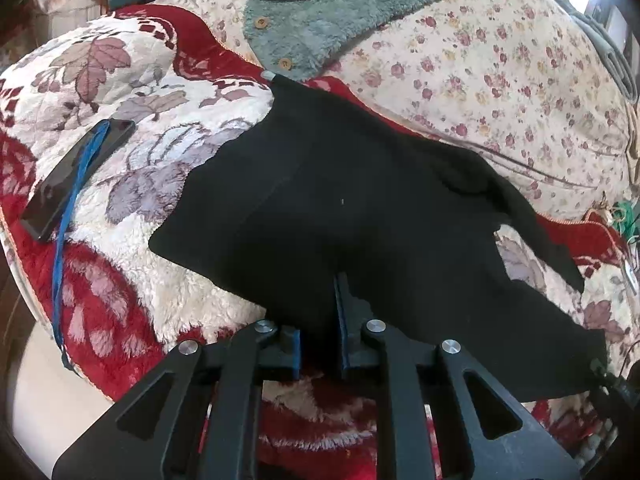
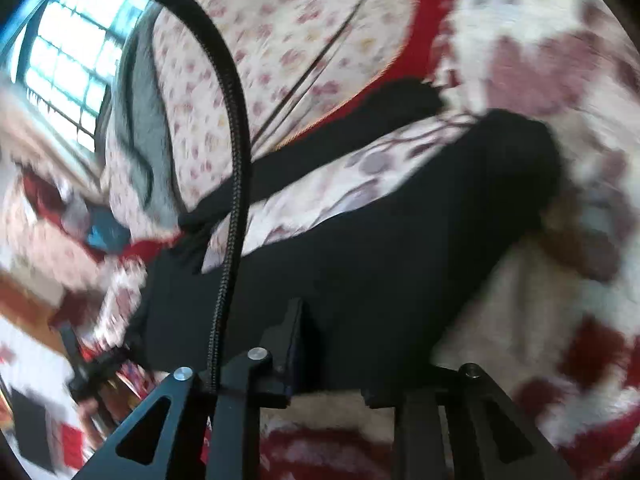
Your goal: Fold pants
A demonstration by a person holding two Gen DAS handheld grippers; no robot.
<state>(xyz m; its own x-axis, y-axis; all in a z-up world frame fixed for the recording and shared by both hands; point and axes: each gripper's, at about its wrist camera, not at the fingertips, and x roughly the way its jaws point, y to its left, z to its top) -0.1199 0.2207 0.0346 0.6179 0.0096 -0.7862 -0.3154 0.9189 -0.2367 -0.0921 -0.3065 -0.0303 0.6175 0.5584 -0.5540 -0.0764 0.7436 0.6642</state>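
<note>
From my left wrist camera I see the black pants point(image 1: 340, 200) spread over a plush red-and-cream floral blanket point(image 1: 120, 184) on the bed, the fabric running from a corner up near a grey-green fleece garment point(image 1: 328, 12) down toward the lens and off to the right. The left hand-held gripper point(image 1: 320, 332) has its two blue-padded fingers point(image 1: 342, 320) drawn near together with the near edge of the pants between them; the cloth passes into the gap, so I read it as pinching the pants (the contact itself is dark on dark, hard to judge finely). A black phone-like slab point(image 1: 76, 176) with a blue cord point(image 1: 68, 216) lying across it rests on the blanket, well left of the pants. Behind lies a cream quilt with small pink flowers point(image 1: 500, 80).

My right wrist view is blurred. The pants point(image 2: 380, 248) fill the middle of it, with a narrow black strip point(image 2: 320, 152) stretching away over the blanket point(image 2: 540, 60). The right hand-held gripper point(image 2: 336, 360) sits at the near hem; one finger point(image 2: 296, 344) shows against the cloth, the other is largely hidden, and I cannot tell how wide it stands or whether it grips. A braided black cable point(image 2: 236, 120) arcs up across the left side, past a bright window point(image 2: 68, 64).
</note>
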